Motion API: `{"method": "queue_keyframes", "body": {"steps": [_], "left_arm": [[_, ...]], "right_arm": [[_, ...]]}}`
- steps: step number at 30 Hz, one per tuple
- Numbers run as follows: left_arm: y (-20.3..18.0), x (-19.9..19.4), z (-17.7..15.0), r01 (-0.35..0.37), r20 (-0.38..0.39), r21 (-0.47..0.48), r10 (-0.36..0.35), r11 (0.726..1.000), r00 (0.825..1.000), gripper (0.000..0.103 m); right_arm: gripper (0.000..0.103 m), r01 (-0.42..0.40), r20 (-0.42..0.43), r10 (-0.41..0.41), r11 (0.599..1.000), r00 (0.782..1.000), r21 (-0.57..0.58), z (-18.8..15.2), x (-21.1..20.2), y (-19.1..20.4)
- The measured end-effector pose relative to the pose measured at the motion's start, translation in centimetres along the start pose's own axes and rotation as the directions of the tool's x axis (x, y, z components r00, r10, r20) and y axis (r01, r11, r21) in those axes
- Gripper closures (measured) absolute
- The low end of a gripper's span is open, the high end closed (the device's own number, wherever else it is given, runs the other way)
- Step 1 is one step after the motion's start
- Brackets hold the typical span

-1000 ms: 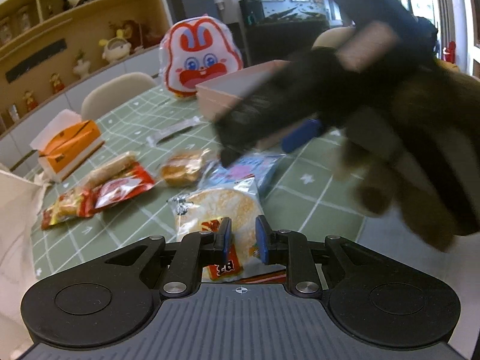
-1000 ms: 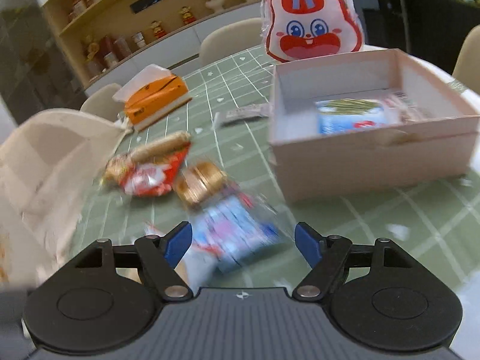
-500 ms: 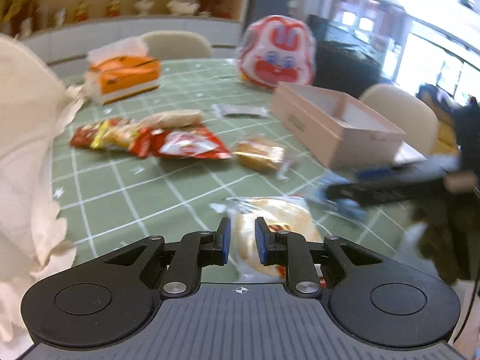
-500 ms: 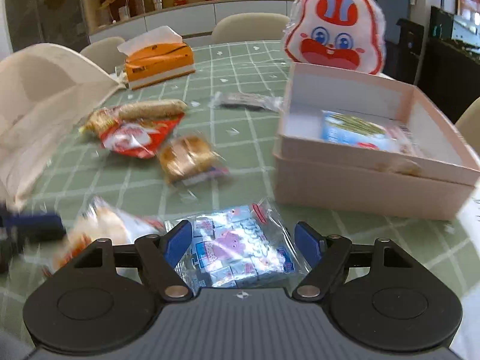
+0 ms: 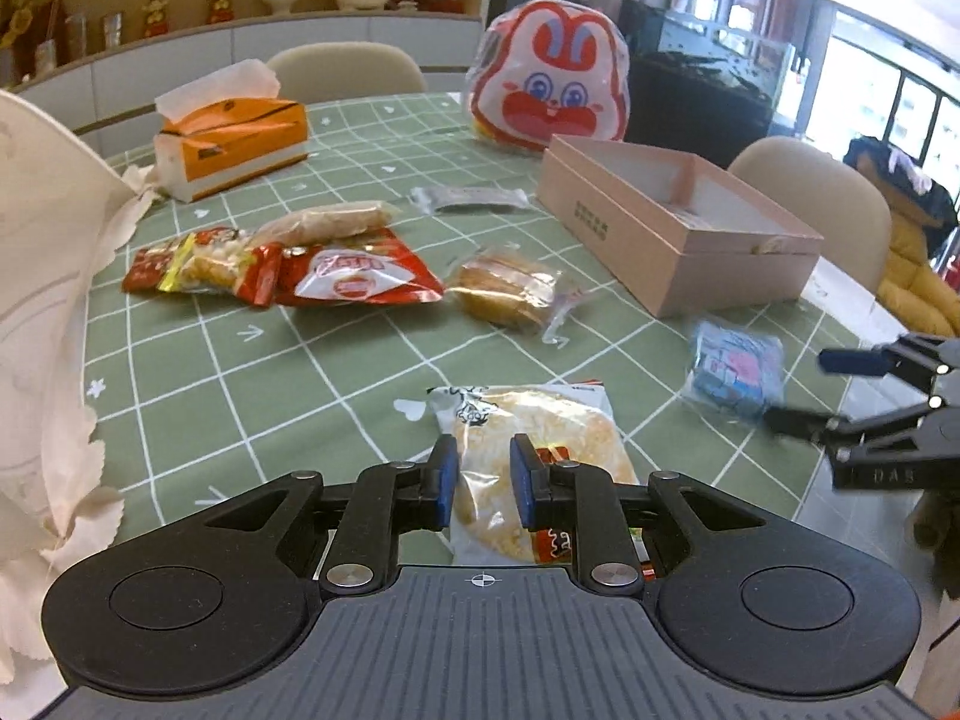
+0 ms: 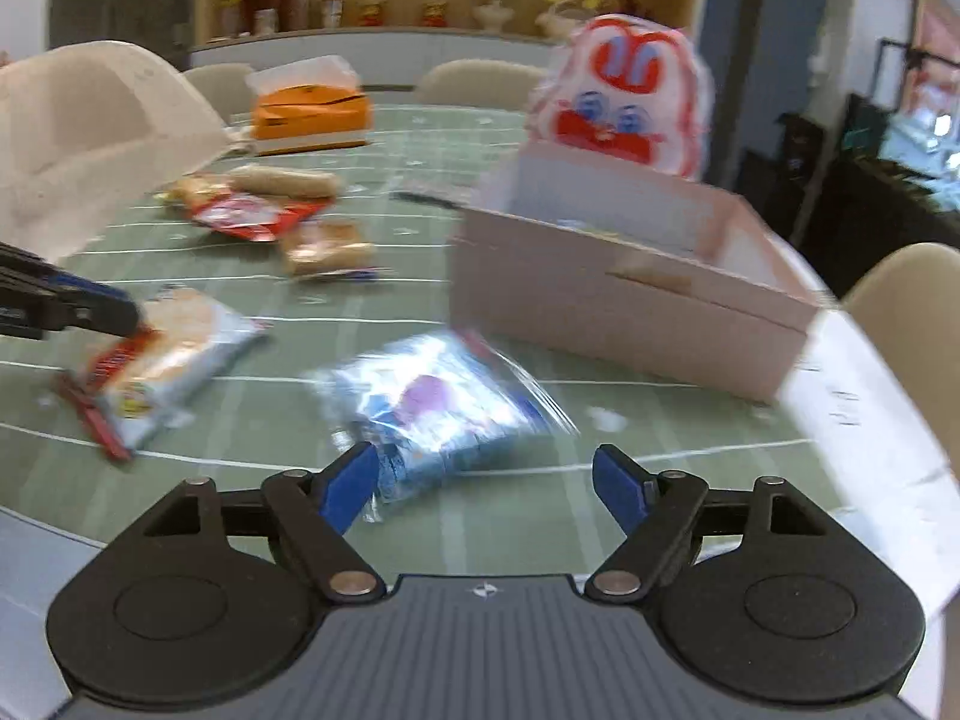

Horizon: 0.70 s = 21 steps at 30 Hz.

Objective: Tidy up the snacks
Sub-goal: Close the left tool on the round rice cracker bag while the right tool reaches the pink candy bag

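My left gripper (image 5: pixel 483 477) stands nearly shut over a round rice cracker pack (image 5: pixel 534 462) on the green checked tablecloth; whether the pads pinch it is unclear. My right gripper (image 6: pixel 486 480) is open, its fingers either side of a blue clear-wrapped snack pack (image 6: pixel 444 402) that lies in front of the pink open box (image 6: pixel 606 294). The blue pack (image 5: pixel 735 369) and the right gripper (image 5: pixel 852 390) also show at the right of the left wrist view, near the pink box (image 5: pixel 672 228). The cracker pack (image 6: pixel 168 360) shows left in the right wrist view.
Red snack packs (image 5: pixel 354 282), a long bread roll (image 5: pixel 327 222), a wrapped bun (image 5: pixel 510 294) and a silver sachet (image 5: pixel 471 198) lie mid-table. An orange tissue box (image 5: pixel 231 141) and a rabbit-face bag (image 5: pixel 549 78) stand at the back. A cream cloth bag (image 5: pixel 42 276) fills the left.
The right gripper has pulled back and lower, so the blue pack now lies just ahead between its open fingers. The left gripper stays over the cracker pack, its view swung left.
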<state>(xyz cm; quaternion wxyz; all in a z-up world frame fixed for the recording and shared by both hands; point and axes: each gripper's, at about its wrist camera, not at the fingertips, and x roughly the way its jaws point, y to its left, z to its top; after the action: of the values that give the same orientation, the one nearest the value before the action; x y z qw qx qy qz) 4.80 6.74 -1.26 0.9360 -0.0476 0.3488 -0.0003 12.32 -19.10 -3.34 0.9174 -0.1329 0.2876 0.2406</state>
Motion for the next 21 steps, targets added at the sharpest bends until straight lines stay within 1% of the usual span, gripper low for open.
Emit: {"method": "queue_keyframes", "body": {"steps": [2, 5, 7, 8, 11, 14, 16, 20, 21], "left_arm": [[-0.3, 0.1, 0.1, -0.011, -0.001, 0.009, 0.011, 1.000, 1.000, 0.080], [-0.7, 0.0, 0.4, -0.037, 0.010, 0.021, 0.037, 0.999, 0.999, 0.080], [-1.6, -0.6, 0.5, -0.062, 0.038, 0.052, 0.060, 0.997, 0.997, 0.080], [-2.1, -0.8, 0.5, -0.060, 0.043, 0.070, 0.057, 0.996, 0.997, 0.080], [-3.8, -0.6, 0.7, -0.035, 0.009, 0.128, 0.034, 0.991, 0.999, 0.079], [-6.0, 0.5, 0.1, -0.058, -0.040, 0.217, 0.068, 0.974, 0.997, 0.078], [-7.0, 0.8, 0.0, -0.082, -0.026, 0.259, 0.092, 0.962, 0.995, 0.081], [-7.7, 1.2, 0.3, -0.065, -0.043, 0.251, 0.078, 0.966, 0.996, 0.082], [-7.9, 1.3, 0.4, -0.041, -0.054, 0.249, 0.056, 0.968, 0.997, 0.081]], "right_arm": [[0.024, 0.042, 0.006, -0.042, 0.998, 0.999, 0.039, -0.4, -0.1, -1.3], [0.024, 0.005, -0.010, -0.004, 0.993, 1.000, 0.115, -1.1, 0.2, -3.1], [0.024, -0.017, -0.006, 0.018, 0.987, 1.000, 0.157, -1.4, 0.1, -3.9], [0.023, -0.024, -0.008, 0.026, 0.984, 1.000, 0.177, -1.5, 0.2, -4.2], [0.022, -0.048, -0.012, 0.051, 0.975, 0.999, 0.215, -1.7, 0.4, -4.9], [0.021, -0.059, -0.005, 0.062, 0.973, 0.998, 0.224, -1.8, 0.3, -4.9], [0.021, -0.067, -0.002, 0.069, 0.971, 0.998, 0.229, -1.9, 0.3, -4.9], [0.018, -0.086, 0.004, 0.088, 0.967, 0.996, 0.238, -1.9, 0.3, -5.1], [0.017, -0.090, 0.005, 0.091, 0.967, 0.996, 0.239, -1.9, 0.3, -5.1]]}}
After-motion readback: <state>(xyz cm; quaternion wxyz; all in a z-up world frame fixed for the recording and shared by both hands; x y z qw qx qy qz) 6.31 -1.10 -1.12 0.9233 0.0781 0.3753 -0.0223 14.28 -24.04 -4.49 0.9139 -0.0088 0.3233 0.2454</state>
